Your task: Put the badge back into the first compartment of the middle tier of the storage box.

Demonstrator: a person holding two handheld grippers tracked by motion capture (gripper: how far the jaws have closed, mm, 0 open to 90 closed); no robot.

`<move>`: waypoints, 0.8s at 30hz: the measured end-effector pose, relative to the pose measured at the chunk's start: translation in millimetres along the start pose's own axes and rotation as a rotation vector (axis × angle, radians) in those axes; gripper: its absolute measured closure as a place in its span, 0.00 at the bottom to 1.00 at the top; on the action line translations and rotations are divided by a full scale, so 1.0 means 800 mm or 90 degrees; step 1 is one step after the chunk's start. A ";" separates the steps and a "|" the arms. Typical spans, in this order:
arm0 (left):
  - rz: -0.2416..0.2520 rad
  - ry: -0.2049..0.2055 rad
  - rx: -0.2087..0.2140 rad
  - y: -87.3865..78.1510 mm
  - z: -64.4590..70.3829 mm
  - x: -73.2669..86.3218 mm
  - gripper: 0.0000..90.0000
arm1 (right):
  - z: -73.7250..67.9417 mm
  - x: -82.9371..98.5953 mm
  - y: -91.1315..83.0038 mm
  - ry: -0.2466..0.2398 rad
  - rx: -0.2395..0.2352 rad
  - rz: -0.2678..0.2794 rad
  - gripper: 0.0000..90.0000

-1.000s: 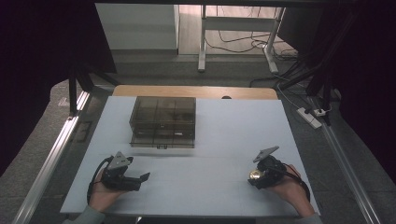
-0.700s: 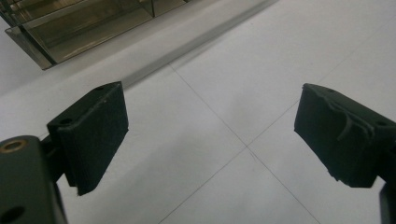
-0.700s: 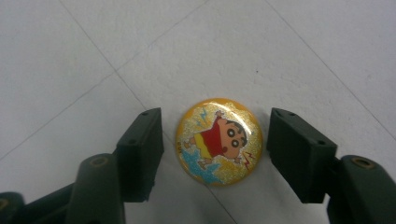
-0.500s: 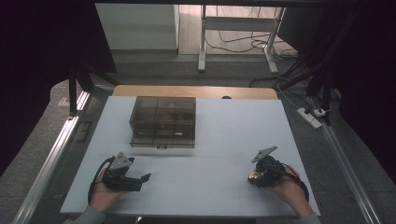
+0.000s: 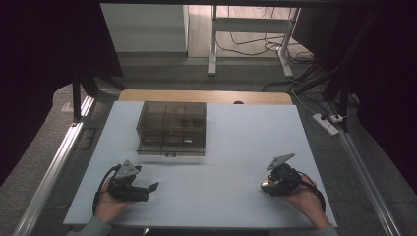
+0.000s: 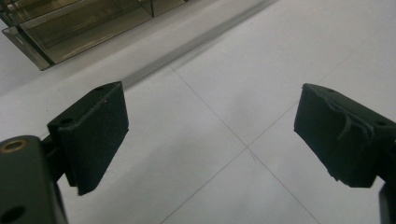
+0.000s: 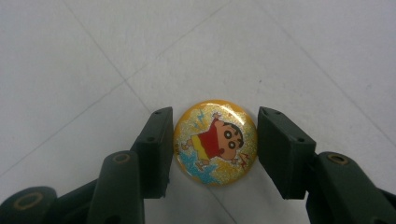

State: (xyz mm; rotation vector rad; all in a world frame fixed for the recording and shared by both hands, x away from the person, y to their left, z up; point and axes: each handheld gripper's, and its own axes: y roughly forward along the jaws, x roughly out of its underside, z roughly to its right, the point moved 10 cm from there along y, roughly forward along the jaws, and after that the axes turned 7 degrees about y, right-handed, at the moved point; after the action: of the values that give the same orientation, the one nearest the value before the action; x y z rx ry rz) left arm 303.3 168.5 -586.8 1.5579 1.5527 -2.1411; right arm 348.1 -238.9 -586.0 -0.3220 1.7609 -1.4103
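Closing in on a round badge (image 7: 215, 141), the right gripper (image 7: 212, 151) is straddling it, jaws narrowed to either side. One pad looks to be touching the rim on the near side, while the other is standing just off it, so I cannot tell if the grip is firm yet. The badge is lying flat on the white counter (image 7: 303, 56), near the front right corner in the high view, right under that gripper (image 5: 268, 186). To do this well, the jaws should be squeezing squarely across the badge's widest line, pads low against the counter, because a thin domed disc could be popping out sideways if pinched too high. Over on the left, the other gripper (image 6: 210, 140) is hanging wide and empty above bare counter. Farther back, a smoky clear box (image 5: 171, 127) with compartments is waiting, well apart from both grippers. Reading the badge: a cartoon child in a red shirt on glittery yellow, no legible writing or brand.
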 end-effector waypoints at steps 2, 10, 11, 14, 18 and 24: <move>0.001 -0.002 0.000 0.000 0.000 0.000 0.11 | 0.002 -0.003 -0.002 0.005 0.007 0.018 0.53; 0.002 -0.003 0.001 0.000 0.000 0.000 0.11 | 0.012 -0.012 -0.014 0.030 0.018 0.082 0.53; 0.002 -0.003 0.001 -0.001 0.000 0.000 0.11 | 0.013 -0.014 -0.016 0.032 0.020 0.094 0.53; 0.002 -0.005 0.003 0.000 -0.001 0.000 0.11 | 0.014 -0.019 -0.022 0.044 0.016 0.124 0.53; 0.003 -0.006 0.003 0.000 -0.001 -0.001 0.11 | 0.015 -0.025 -0.028 0.049 0.013 0.163 0.53; 0.003 -0.006 0.003 0.000 -0.001 -0.001 0.11 | 0.014 -0.033 -0.035 0.054 0.000 0.213 0.53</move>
State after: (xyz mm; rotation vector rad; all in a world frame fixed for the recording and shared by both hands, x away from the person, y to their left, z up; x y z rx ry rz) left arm 304.1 168.5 -586.3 1.5490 1.5408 -2.1485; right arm 364.2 -238.7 -549.2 0.0345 1.7854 -1.1967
